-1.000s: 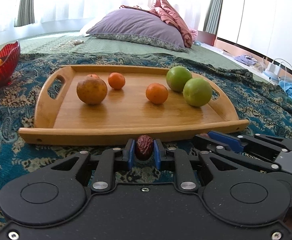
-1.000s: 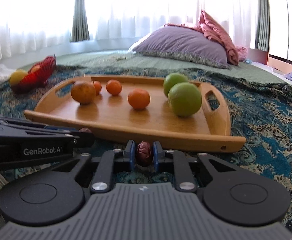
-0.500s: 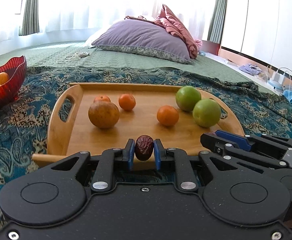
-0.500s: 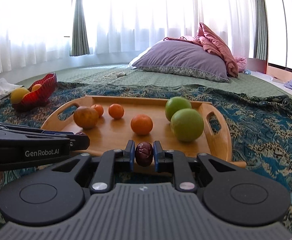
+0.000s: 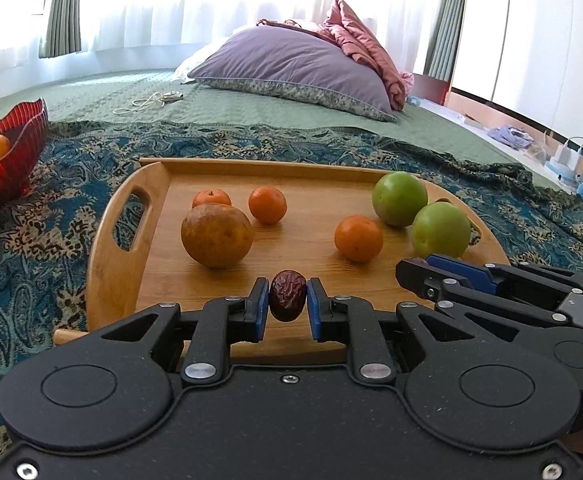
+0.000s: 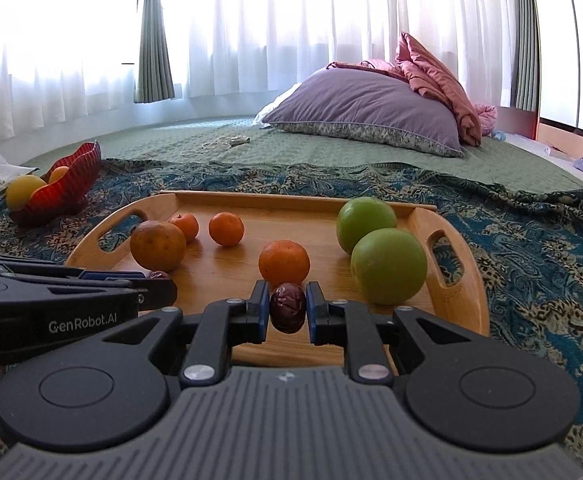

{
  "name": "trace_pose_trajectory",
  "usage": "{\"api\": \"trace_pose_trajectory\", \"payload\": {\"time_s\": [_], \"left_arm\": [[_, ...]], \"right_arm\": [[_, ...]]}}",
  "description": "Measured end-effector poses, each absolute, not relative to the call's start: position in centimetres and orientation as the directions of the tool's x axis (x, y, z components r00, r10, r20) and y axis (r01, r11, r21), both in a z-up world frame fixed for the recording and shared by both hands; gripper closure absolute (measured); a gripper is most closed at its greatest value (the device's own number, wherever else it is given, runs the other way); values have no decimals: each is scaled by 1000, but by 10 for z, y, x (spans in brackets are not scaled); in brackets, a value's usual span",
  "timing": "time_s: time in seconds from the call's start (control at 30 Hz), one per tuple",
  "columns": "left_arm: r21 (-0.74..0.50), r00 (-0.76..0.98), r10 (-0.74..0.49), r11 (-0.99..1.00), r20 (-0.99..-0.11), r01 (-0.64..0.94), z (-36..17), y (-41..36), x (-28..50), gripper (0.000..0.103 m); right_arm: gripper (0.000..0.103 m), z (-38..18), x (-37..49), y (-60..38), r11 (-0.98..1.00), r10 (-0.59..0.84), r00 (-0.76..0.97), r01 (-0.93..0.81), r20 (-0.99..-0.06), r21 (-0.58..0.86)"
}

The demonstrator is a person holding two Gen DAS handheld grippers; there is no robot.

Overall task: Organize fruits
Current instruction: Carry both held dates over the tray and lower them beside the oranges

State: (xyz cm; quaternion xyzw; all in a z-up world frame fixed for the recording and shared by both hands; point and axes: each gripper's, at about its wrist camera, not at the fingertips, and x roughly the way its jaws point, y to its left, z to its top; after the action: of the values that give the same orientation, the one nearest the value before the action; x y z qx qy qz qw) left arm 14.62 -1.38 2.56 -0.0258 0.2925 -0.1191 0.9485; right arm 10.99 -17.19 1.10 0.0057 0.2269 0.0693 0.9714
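The left gripper point(image 5: 287, 303) pinches a wrinkled dark red date point(image 5: 287, 295) between its blue pads, held over the near edge of the wooden tray point(image 5: 112, 264). The right gripper point(image 6: 287, 309) likewise clamps a second date point(image 6: 288, 307), smoother and more purplish, above the tray's near rim. In the left wrist view the right gripper juts in from the right side, beside the nearer green fruit point(image 5: 440, 229); in the right wrist view the left one crosses the lower left corner (its casing reads "GenRobot.AI"). On the tray lie a large brownish-orange fruit point(image 5: 216, 235) at the left, two small mandarins behind it point(image 5: 211, 198) point(image 5: 267, 204), a third mandarin point(image 5: 358, 238) nearer the middle, and two green round fruits touching each other at the right, the farther one point(image 5: 399, 198) near the back rim. The tray rests on a blue paisley blanket point(image 5: 31, 248) spread over a green quilted bed cover. A red ribbed glass bowl point(image 6: 65, 194) with yellow and orange fruit sits well apart to the left, and a purple pillow point(image 6: 365, 108) with a pink quilt bunched behind it lies toward the curtained window.
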Motion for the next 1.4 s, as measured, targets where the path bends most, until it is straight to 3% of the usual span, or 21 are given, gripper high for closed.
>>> {"api": "trace_pose_trajectory", "payload": {"time_s": [1.4], "left_arm": [[-84, 799, -182, 983, -573, 164, 5, -17, 202, 83]], "right_arm": [[80, -5, 160, -176, 992, 120, 845, -86, -521, 88]]}}
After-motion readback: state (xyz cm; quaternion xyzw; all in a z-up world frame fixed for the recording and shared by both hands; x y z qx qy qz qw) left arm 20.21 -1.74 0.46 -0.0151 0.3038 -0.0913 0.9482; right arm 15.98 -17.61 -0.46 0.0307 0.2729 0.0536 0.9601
